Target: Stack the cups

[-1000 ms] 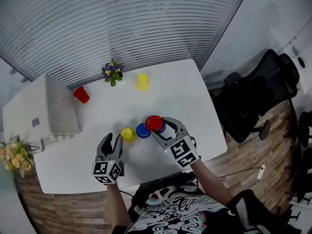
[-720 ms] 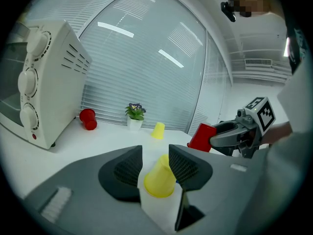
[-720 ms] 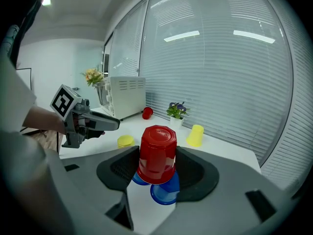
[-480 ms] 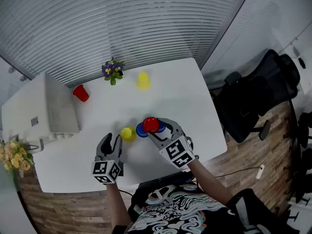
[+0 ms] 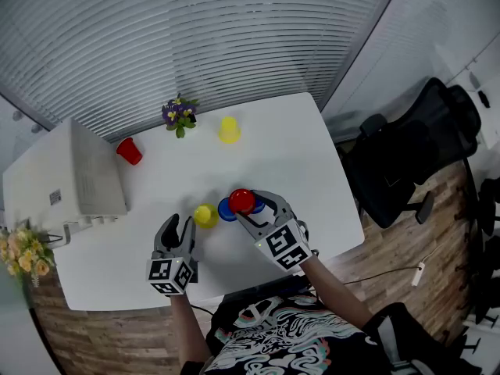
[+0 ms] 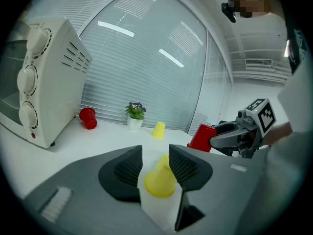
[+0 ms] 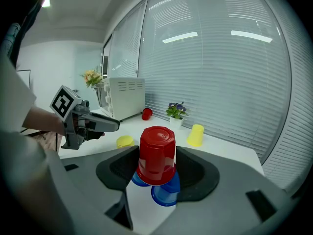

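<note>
On white table point(image 5: 301, 143), right hand-held gripper point(image 5: 251, 207) grips red cup point(image 5: 242, 201).

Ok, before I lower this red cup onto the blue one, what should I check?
1. Right gripper closed on red cup: ok.
2. Red cup upside down above blue cup: ok.
3. Red cup centred over blue cup: cannot tell.
4. Left gripper apart from both: ok.
5. Left gripper open, nearer yellow cup not gripped: ok.

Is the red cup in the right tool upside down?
Yes, the red cup in the right tool has its closed base facing up.
</note>
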Demonstrator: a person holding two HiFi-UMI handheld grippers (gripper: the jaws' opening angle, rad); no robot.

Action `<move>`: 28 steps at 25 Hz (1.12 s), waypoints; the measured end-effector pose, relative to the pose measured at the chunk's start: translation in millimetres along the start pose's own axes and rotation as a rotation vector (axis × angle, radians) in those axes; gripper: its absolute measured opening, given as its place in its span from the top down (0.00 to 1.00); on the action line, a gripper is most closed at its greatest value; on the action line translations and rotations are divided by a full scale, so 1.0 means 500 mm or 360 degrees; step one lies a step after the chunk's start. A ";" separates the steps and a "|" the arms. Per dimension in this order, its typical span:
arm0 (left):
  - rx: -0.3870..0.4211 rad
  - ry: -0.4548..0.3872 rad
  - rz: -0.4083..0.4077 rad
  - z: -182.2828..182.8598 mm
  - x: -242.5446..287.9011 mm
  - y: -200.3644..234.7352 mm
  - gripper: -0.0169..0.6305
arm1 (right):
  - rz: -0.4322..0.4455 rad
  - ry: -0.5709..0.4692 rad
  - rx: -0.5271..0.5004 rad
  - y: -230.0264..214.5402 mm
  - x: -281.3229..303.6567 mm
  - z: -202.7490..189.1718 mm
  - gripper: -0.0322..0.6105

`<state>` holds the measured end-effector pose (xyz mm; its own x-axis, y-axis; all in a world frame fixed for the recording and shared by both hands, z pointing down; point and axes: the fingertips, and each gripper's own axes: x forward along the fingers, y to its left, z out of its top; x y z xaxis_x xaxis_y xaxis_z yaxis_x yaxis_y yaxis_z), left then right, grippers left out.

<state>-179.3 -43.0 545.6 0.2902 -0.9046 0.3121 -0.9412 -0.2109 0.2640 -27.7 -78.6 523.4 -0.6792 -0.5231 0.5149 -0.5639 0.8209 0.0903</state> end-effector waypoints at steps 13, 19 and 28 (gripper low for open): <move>-0.0102 -0.0082 0.0015 0.028 0.011 0.018 0.71 | 0.0039 -0.0096 0.0169 0.003 -0.025 0.006 0.52; -0.0160 -0.0198 0.0278 0.068 0.013 0.118 0.70 | 0.0070 -0.0216 0.0304 -0.004 -0.063 0.029 0.50; -0.0197 -0.0134 0.0560 0.104 0.078 0.264 0.77 | 0.0076 -0.0264 0.0491 -0.060 -0.087 0.027 0.51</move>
<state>-301.5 -125.4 545.2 -0.0668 -0.9422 0.3284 -0.9512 0.1595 0.2642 12.5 -83.5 486.7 -0.7609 -0.5369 0.3643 -0.6280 0.7506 -0.2054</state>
